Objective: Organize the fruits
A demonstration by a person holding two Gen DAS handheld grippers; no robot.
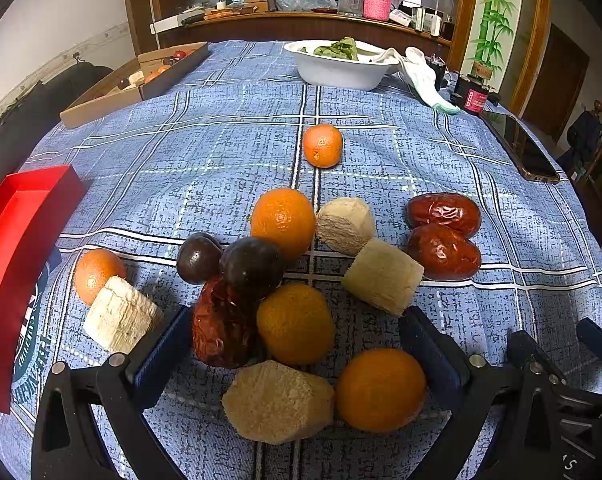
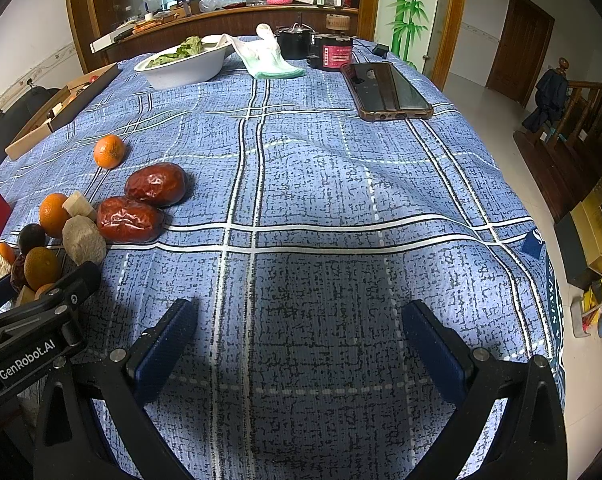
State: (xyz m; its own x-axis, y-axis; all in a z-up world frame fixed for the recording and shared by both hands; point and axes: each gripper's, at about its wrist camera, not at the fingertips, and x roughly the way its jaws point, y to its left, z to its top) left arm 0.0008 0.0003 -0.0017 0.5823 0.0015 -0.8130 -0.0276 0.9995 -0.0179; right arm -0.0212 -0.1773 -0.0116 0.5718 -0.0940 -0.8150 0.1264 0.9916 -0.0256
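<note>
A pile of fruit lies on the blue checked tablecloth (image 1: 229, 152). My left gripper (image 1: 297, 340) is open, its blue pads either side of an orange (image 1: 295, 322), a red date (image 1: 221, 328), a beige chunk (image 1: 277, 400) and another orange (image 1: 381, 390). Beyond them lie two dark plums (image 1: 253, 266), an orange (image 1: 283, 220), two beige chunks (image 1: 383, 276) and two red dates (image 1: 445, 236). One orange (image 1: 323, 146) sits alone further off. My right gripper (image 2: 299, 336) is open and empty over bare cloth, to the right of the pile (image 2: 129, 220).
A red tray (image 1: 17, 248) stands at the left edge. A white bowl of greens (image 1: 341, 68), a white cloth (image 2: 267, 58), a phone (image 2: 389, 90), a dark jar (image 2: 335, 52) and a cardboard box (image 1: 133, 84) sit at the table's far side.
</note>
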